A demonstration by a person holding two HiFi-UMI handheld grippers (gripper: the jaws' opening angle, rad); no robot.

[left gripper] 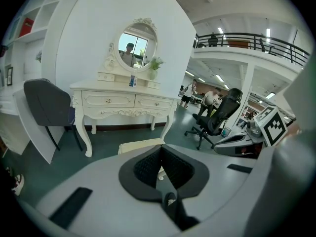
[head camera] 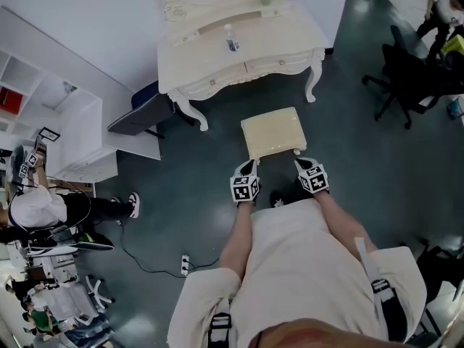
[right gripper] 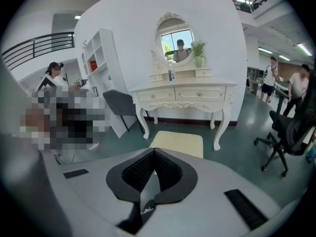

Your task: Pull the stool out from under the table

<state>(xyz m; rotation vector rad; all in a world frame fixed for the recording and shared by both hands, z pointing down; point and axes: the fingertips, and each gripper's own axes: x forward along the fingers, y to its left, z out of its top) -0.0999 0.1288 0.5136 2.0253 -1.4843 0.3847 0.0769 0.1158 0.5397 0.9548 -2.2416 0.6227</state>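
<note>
The cream stool (head camera: 273,131) stands on the dark floor in front of the white dressing table (head camera: 239,56), clear of its legs. My left gripper (head camera: 251,165) sits at the stool's near left corner and my right gripper (head camera: 299,162) at its near right corner. Both are shut, the tips meeting with nothing between them. In the left gripper view the shut tips (left gripper: 161,148) point at the stool (left gripper: 140,144) and table (left gripper: 123,100). The right gripper view shows the shut tips (right gripper: 154,150) just short of the stool (right gripper: 178,143) and table (right gripper: 182,95).
A grey chair (head camera: 141,111) stands left of the table beside white shelves (head camera: 65,122). A black office chair (head camera: 406,78) is at the right. A person (head camera: 43,205) sits at far left. A cable and power strip (head camera: 185,264) lie on the floor.
</note>
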